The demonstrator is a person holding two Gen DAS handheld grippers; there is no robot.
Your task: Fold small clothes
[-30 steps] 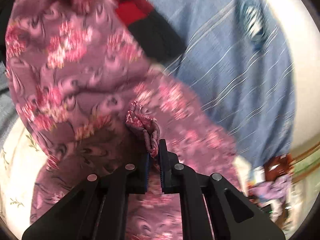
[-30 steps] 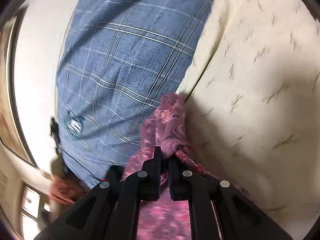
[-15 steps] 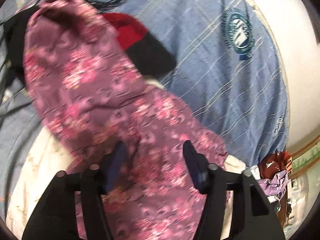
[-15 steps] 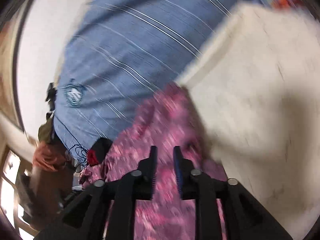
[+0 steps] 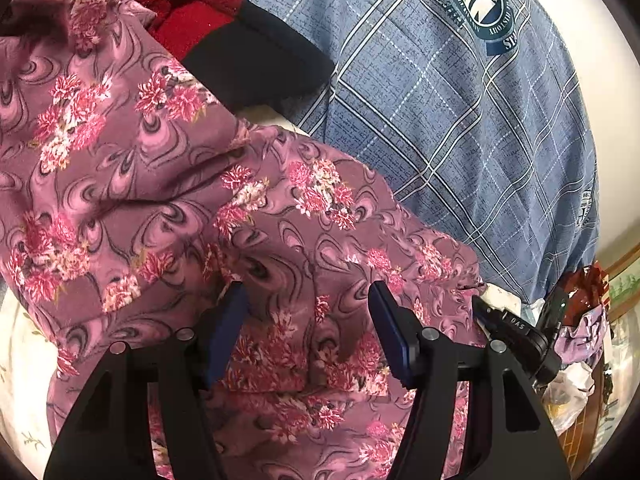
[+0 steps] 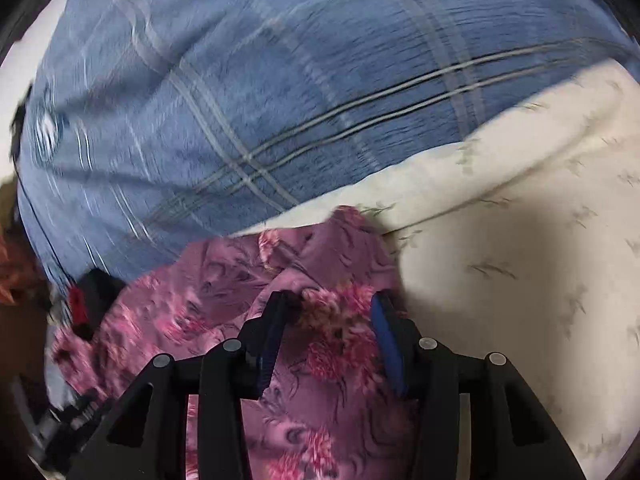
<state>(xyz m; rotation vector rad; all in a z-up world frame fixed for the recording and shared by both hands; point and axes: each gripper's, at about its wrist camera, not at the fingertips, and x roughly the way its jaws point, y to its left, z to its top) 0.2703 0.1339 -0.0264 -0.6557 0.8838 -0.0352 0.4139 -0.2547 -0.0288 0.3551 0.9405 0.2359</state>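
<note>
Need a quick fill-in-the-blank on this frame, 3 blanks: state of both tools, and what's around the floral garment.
1. The left tool has its jaws ____ above the floral garment.
2. The right tool is also open, and the cloth showing between its fingers is the ____ garment.
3. In the left wrist view, the red and black garment lies partly on the blue ____ sheet.

Missing words: open; floral; plaid

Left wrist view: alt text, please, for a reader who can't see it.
The open left gripper hovers over a purple floral garment lying rumpled on a blue plaid sheet. A red and black garment lies behind it.
</note>
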